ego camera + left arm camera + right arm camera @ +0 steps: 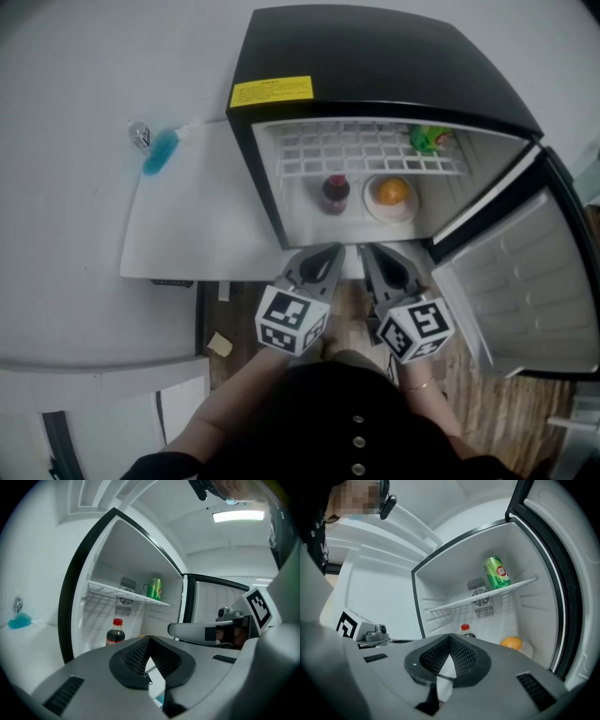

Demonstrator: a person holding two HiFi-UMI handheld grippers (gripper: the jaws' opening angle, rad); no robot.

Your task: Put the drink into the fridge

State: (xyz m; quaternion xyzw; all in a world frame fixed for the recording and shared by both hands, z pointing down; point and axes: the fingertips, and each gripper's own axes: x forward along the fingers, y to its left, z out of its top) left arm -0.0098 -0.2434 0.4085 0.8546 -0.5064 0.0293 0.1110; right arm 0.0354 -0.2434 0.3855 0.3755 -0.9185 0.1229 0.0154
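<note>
Closest to the person, the two marker cubes sit side by side at waist height, the left cube (291,321) and the right cube (415,328) nearly touching. Ahead of them the left gripper (330,253) has its jaws brought right together, tips meeting, with nothing between them. The right gripper (373,255), just beside it, looks the same: jaws closed to a point and empty. Both point roughly level into the open fridge (375,56), their tips just short of its front edge.

Straight ahead of the left gripper's tips, well apart from them, the cola bottle (336,192) stands upright on the fridge floor, red cap up. To its right, ahead of the right gripper, an orange (393,191) rests on a white plate (375,210). Above both, and further back, a white wire shelf (356,150) spans the cabinet, and a green can (427,139) stands upright at its far right end.

Off to the right of the right gripper, the fridge door (525,281) hangs wide open. Left of the left gripper, outside the fridge, a white counter (187,225) carries a blue brush (159,152) near its far corner.
</note>
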